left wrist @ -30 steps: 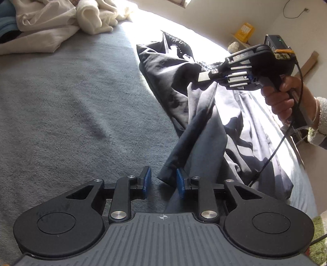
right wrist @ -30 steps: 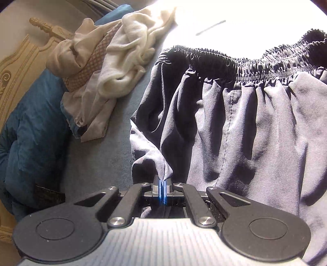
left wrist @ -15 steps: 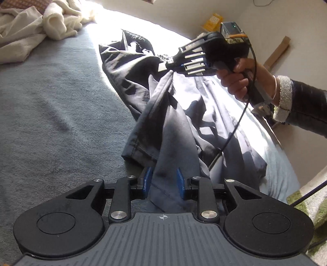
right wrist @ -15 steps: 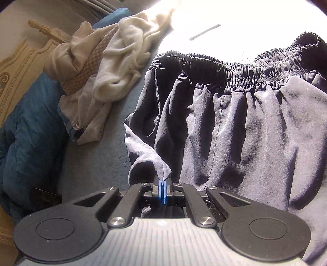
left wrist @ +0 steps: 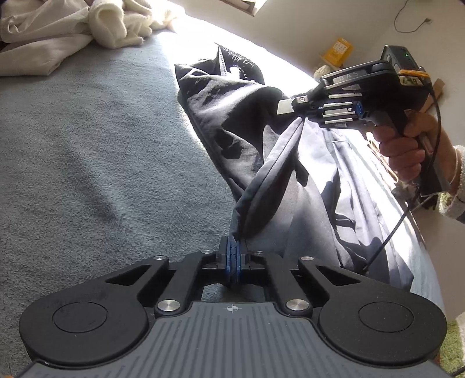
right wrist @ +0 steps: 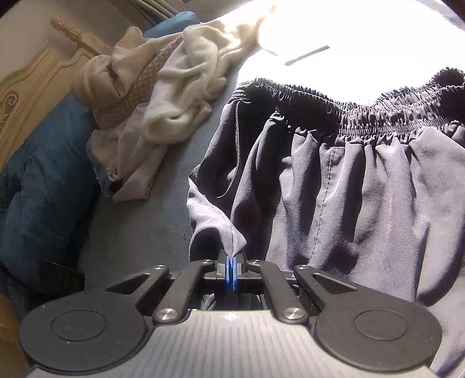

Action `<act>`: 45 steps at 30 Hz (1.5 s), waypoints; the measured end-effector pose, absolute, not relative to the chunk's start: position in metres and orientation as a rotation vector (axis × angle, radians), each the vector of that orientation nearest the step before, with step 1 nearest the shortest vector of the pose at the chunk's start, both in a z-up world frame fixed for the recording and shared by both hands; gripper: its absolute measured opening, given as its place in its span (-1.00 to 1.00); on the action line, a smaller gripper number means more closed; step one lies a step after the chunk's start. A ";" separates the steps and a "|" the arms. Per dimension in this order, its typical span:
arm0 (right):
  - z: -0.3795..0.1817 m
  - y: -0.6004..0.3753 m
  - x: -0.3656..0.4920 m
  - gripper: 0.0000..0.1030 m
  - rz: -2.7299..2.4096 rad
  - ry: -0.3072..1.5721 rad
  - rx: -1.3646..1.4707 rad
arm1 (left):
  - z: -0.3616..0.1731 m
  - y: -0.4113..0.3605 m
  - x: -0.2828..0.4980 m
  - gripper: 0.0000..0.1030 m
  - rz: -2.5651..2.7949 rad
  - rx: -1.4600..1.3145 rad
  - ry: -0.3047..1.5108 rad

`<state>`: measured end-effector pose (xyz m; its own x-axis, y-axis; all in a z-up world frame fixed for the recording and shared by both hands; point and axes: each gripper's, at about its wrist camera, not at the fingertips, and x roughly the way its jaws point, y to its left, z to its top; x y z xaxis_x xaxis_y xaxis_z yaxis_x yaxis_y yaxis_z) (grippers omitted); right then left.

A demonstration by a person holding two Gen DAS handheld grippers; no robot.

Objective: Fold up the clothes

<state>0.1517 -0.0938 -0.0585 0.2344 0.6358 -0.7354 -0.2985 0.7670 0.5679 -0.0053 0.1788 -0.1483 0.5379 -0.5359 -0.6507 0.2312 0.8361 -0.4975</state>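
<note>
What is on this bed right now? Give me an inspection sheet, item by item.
Surface: grey fleecy bed cover, partly in bright sunlight.
Job's things: dark navy shorts with an elastic waistband, partly lifted off the cover.
Clutter: heap of cream and beige laundry; blue quilted bedding.
Grippers: left gripper shut on the shorts' hem; right gripper shut on a fold of the shorts, held by a hand.
Cables: black cable hanging from the right gripper across the shorts; thin wire on the wall.
Surroundings: carved wooden headboard; yellow box by the wall.
</note>
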 end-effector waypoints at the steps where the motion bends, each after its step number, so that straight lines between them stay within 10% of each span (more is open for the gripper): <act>1: -0.054 -0.089 0.150 -0.96 0.673 1.150 0.310 | -0.144 0.187 -0.010 -0.99 -0.455 -0.409 0.880; 19: -0.053 0.130 0.124 -0.93 1.084 0.971 0.027 | -0.082 0.361 -0.111 -0.99 -0.045 -0.845 0.741; 23: -0.081 0.160 0.124 -0.61 1.069 1.054 0.009 | -0.119 0.393 -0.116 -0.99 0.083 -0.927 0.810; 37: -0.036 0.061 0.135 -0.57 1.105 1.136 0.209 | -0.163 0.428 -0.115 -0.95 0.147 -1.033 0.857; 45: -0.065 0.076 0.001 -0.57 1.399 1.239 -0.244 | -0.167 0.429 -0.108 -0.93 0.159 -1.088 0.884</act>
